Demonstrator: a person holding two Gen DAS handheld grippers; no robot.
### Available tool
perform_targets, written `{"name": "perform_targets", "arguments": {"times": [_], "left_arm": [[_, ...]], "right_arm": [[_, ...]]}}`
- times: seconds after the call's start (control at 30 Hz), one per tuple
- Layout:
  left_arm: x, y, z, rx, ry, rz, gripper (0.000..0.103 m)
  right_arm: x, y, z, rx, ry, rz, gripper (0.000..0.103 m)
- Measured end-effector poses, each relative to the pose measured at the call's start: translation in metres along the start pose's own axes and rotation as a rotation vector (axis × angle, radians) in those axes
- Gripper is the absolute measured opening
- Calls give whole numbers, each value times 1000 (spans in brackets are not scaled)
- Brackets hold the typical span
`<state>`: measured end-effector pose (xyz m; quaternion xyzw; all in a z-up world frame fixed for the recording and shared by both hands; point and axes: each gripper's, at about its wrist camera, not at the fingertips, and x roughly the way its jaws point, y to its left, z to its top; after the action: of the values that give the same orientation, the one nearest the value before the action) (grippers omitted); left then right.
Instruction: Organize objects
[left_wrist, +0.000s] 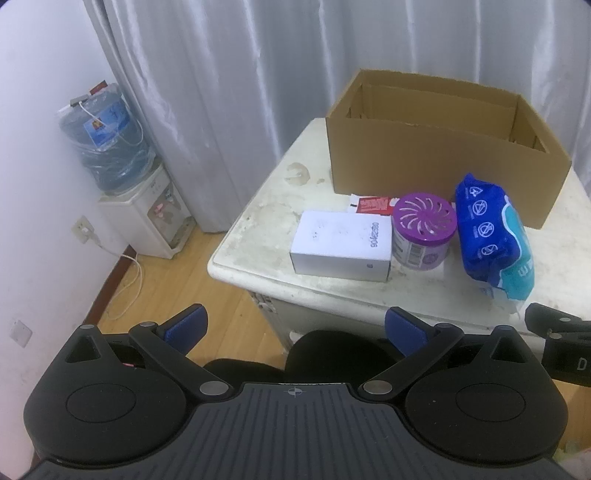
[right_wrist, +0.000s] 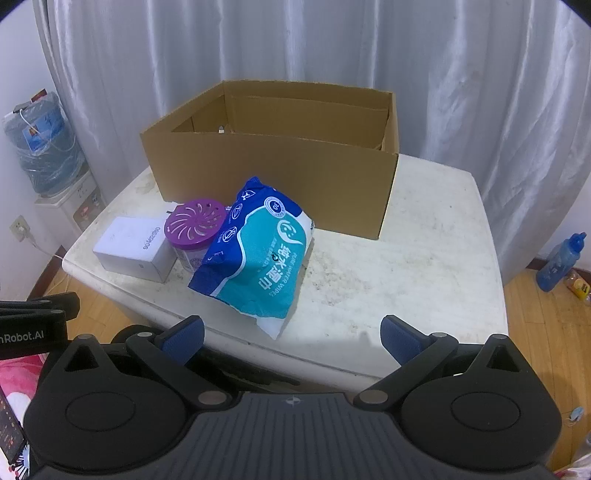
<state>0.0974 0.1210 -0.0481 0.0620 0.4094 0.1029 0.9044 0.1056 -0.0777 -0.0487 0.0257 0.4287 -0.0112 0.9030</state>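
While both grippers hang short of the table (right_wrist: 424, 258), the left gripper (left_wrist: 293, 326) and the right gripper (right_wrist: 291, 334) stand wide open and hold nothing. Just ahead of the right one lies the blue wipes pack (right_wrist: 258, 254). It leans on the purple jar (right_wrist: 195, 230), which touches the white box (left_wrist: 341, 242). Behind them sits the open cardboard box (right_wrist: 273, 173), its floor mostly hidden. A red packet (left_wrist: 373, 204) peeks out behind the white box, partly covered. Far left stands a water cooler (left_wrist: 144, 218).
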Motion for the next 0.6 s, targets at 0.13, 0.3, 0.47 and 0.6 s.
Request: {"name": "perform_targets", "arguments": {"times": [0.13,0.3,0.47,0.6], "left_arm": [[-1,0,0,1,-3,-4,103],[-1,-1,0,7,-3,-4,103],[-2,-1,1,4,-5,-4,103],[-2,-1,1,6,-4,-4,103]], "right_arm": [[-1,0,0,-3,-5,-5,103],[0,-1,1,0,1,-4,103],[0,-1,1,-2,0,-3,103],[0,-1,1,0,3,-3,103]]}}
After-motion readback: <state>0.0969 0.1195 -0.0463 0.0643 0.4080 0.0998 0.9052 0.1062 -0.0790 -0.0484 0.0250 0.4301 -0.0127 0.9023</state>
